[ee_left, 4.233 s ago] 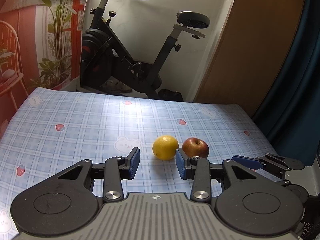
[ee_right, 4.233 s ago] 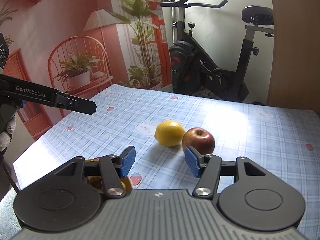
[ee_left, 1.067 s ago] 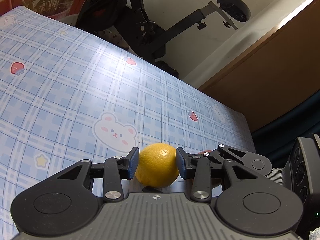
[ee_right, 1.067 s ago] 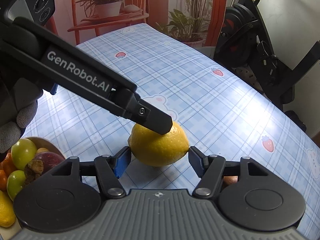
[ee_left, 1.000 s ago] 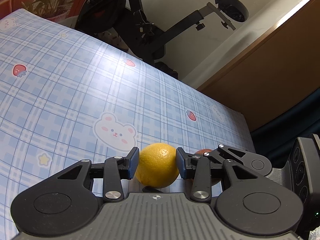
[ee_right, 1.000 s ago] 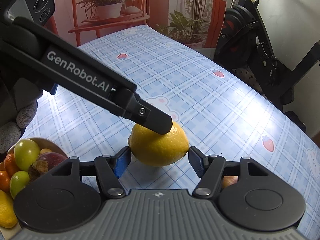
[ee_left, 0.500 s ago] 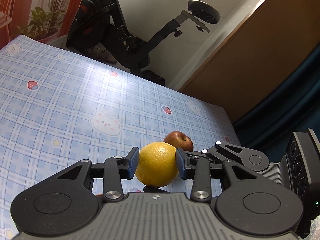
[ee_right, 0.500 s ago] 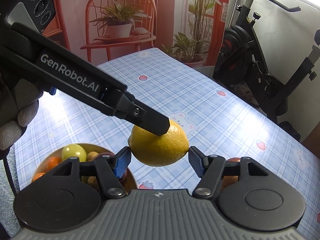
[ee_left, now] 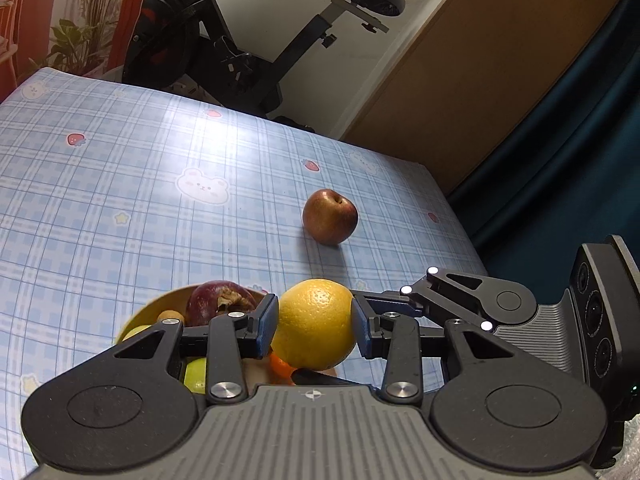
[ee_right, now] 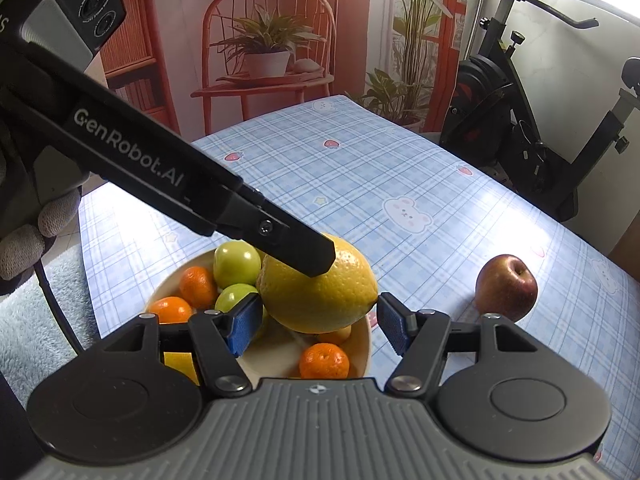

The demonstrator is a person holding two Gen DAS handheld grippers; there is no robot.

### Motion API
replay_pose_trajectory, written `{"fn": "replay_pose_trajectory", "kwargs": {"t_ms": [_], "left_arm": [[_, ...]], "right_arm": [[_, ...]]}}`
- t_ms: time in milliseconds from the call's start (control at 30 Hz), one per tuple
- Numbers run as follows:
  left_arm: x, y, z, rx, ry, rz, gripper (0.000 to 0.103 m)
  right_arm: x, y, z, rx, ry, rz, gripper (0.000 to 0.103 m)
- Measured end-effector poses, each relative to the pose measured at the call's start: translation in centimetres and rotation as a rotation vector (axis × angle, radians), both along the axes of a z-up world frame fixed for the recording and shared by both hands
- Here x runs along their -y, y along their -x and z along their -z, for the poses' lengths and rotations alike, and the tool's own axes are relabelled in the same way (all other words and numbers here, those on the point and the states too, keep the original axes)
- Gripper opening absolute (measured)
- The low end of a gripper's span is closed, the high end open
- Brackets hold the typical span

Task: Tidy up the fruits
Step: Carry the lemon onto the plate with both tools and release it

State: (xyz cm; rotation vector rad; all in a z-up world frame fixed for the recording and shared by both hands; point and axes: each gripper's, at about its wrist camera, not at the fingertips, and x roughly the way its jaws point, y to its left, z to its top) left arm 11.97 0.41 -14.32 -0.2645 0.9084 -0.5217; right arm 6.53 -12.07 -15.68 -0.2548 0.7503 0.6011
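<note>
left claw: left claw clamped on the round yellow-orange citrus fruit, blue pads pressing its two sides; seen also from the right wrist view as a long black arm with its tip on top of the fruit
right claw: right claw half spread, blue pads on either side of the same fruit; left pad looks to touch it, right pad just beside its pointed end, contact there unclear
citrus fruit: lifted clear of the desk, hanging over the bowl's right part
bowl: round cream bowl on the blue checked desk cloth, directly below both claws
bowl contents: two green round fruits, several small orange mandarins, a yellow piece at lower left; left wrist view adds a dark red fruit with a dried brown top
apple: red apple upright on the desk, stem dimple up, to the right of the bowl, apart from it; also beyond the claws in the left wrist view
hand: grey knit-gloved fingers at the left edge, holding the left claw's handle
background: black exercise bike behind the desk, wall print of a red chair with a potted plant
</note>
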Motion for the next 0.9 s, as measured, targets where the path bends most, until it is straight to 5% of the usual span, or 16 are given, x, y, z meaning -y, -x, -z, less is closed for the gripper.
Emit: {"fn": "replay_pose_trajectory", "kwargs": {"t_ms": [567, 900], "left_arm": [[-0.8, 0.0, 2.9, -0.092, -0.027, -0.008, 0.041], [-1.2, -0.1, 2.4, -0.059, -0.031, -0.034, 0.041]], "right_arm": [[-1.1, 0.5, 3.3, -0.042, 0.015, -0.030, 0.066], [-0.6, 0.1, 4.2, -0.037, 0.006, 0.002, 0.067]]}}
